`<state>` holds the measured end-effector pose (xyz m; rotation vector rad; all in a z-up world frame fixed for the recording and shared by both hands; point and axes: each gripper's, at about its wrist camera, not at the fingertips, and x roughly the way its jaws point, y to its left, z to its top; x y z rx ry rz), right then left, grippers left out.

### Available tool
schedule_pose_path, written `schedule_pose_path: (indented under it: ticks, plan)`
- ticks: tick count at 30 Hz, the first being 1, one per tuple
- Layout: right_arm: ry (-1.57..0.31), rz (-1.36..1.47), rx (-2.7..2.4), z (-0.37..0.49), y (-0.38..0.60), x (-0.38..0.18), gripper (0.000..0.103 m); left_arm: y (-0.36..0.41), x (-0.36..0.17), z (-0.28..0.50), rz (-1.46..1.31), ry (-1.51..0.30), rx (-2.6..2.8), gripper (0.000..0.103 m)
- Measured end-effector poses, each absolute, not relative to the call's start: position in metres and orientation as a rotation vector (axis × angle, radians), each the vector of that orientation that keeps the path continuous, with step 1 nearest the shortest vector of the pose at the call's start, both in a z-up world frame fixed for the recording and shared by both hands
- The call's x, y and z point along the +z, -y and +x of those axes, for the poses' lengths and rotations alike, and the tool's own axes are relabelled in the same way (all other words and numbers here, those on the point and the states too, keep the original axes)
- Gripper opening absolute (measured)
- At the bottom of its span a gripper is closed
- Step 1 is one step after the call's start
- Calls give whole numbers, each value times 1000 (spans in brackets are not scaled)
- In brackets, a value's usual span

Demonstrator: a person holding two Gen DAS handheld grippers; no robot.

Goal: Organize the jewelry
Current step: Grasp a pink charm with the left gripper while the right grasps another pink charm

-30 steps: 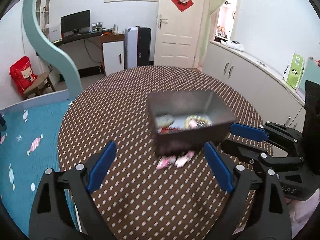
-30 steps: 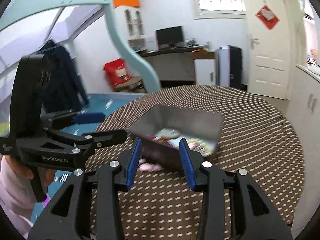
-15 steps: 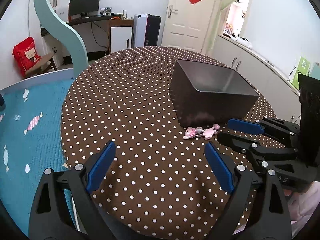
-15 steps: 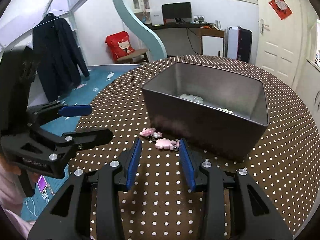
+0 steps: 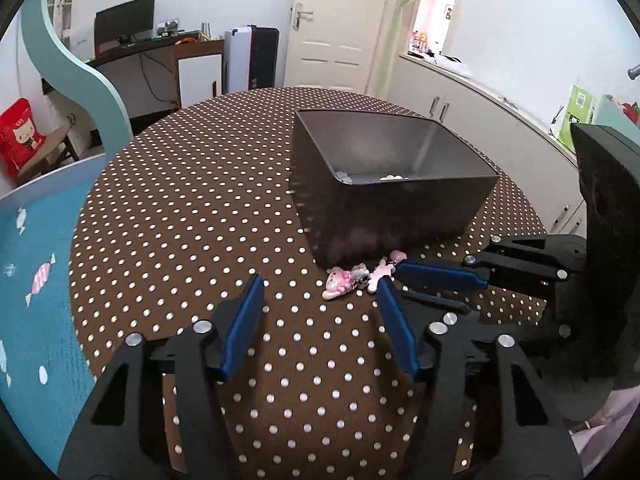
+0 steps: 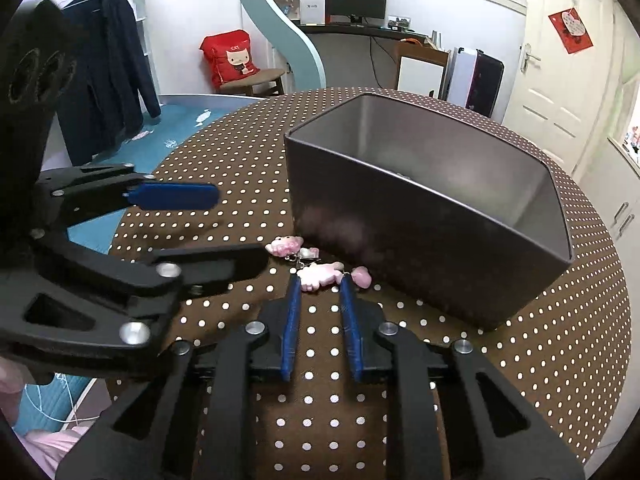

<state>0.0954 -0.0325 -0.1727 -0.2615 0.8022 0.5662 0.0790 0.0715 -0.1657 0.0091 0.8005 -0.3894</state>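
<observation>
My right gripper (image 6: 320,280) had just been narrowing its jaws, tips flanking the pink charms (image 6: 316,274) but not yet pinching them. My left gripper (image 5: 320,288) had been closing too, jaws half apart with only tablecloth between them. The charms lay at twelve o'clock from my right tips, at one o'clock from my left, just beside the grey tin's (image 5: 400,208) near wall. A second ago the tin was tilted in the air; now it stood flat on the dotted table (image 5: 180,200). I judged the pickup was next.
</observation>
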Motion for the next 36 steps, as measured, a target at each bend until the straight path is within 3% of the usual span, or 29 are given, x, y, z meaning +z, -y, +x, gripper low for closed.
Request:
schedule_pose_path:
  ticks: [3,7,9,12,27,36]
  plan:
    - [-810,-255,544,98,32,-173,19,-70,-167,87,8,-808,-413,51]
    - [-818,-257,556,97,29,-173,22,-64,-172,99,26,-839,-459,35]
    - [-820,-249,560,96,33,-172,27,-62,-175,103,34,-844,-465,32]
    - [-820,-235,540,98,39,-169,33,-62,-175,106,44,-843,-477,17]
    - [-853,-287,486,110,12,-173,35,-96,-176,80,-25,-822,-412,17]
    - [-839,-289,493,111,11,-176,31,-103,-169,72,-64,-797,-402,17]
